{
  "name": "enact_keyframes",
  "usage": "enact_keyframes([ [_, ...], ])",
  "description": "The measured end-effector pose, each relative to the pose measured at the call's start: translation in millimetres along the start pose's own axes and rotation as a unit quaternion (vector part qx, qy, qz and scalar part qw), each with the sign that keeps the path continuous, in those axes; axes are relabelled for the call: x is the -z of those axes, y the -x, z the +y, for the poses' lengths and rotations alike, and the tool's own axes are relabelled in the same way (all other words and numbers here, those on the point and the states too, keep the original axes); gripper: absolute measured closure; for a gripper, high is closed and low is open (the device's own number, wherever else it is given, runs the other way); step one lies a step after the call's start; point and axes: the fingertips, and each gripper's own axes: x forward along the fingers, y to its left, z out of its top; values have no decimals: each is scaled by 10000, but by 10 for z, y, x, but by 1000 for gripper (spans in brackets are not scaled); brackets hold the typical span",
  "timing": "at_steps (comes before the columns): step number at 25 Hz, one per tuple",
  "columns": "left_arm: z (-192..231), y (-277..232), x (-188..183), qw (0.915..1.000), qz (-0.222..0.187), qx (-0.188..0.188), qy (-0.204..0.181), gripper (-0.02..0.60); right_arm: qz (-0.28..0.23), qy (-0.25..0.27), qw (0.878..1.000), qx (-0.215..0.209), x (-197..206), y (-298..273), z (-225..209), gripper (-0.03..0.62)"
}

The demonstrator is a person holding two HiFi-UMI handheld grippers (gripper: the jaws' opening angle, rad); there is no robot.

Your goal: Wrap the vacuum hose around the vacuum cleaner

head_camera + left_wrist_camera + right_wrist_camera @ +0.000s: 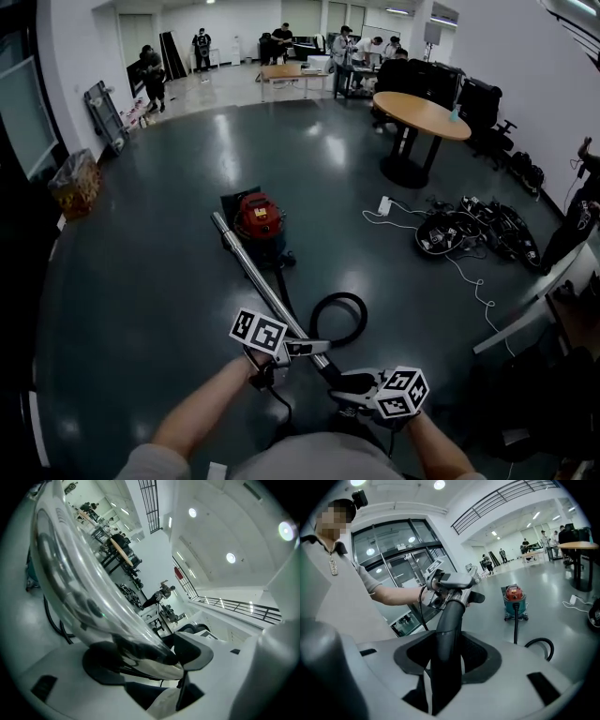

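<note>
Head view, lower centre. The vacuum cleaner [257, 217] stood on the dark floor at centre-left, with no hose wound on it; wrapping not begun, in my judgement. A metal wand [251, 264] ran from just beside the cleaner's left side down toward the hands. Could not tell whether its far end rested on the floor.

Left gripper [314, 349]: jaws spread wide. Its own view showed the shiny wand lying across them, against one pad at most and not clamped.

Right of that, the hose [339, 296] lay in one loose loop on the floor, between the cleaner and the person.

Right gripper [345, 381]: jaws closed on the dark handle [449, 620] at the wand's near end, the only firm hold at that moment.

Far right: a cable pile [469, 230], well apart from the work.

Risks, as judged:
- A long wand gripped at one end only could twist or droop in the right jaws and slip out.
- A careless left regrip could glance off the smooth metal.
- Pulling the hose taut could roll or tip the cleaner.
- The floor loop could kink or catch a foot while being gathered.
</note>
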Motion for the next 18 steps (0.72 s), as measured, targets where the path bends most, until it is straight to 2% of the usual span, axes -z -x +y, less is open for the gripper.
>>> enact_keyframes([
  [6, 264, -361, -338, 9955, -655, -308, 604, 264, -257, -59, 9992, -310, -143, 328, -532, 428],
  [9, 319, -582, -453, 9934, -603, -301, 924, 264, -306, -28, 9980, -558, -201, 539, -772, 428],
  [12, 376, -768, -590, 9902, -464, -499, 1221, 264, -343, 51, 9972, -659, -269, 710, -1008, 428],
  [16, 373, -991, -839, 9855, -623, -819, 1352, 264, -503, -19, 9948, -885, -383, 954, -1275, 428],
  [18, 357, -1084, -921, 9857, -472, -825, 1389, 264, -562, -28, 9933, -1005, -431, 1051, -1377, 428],
])
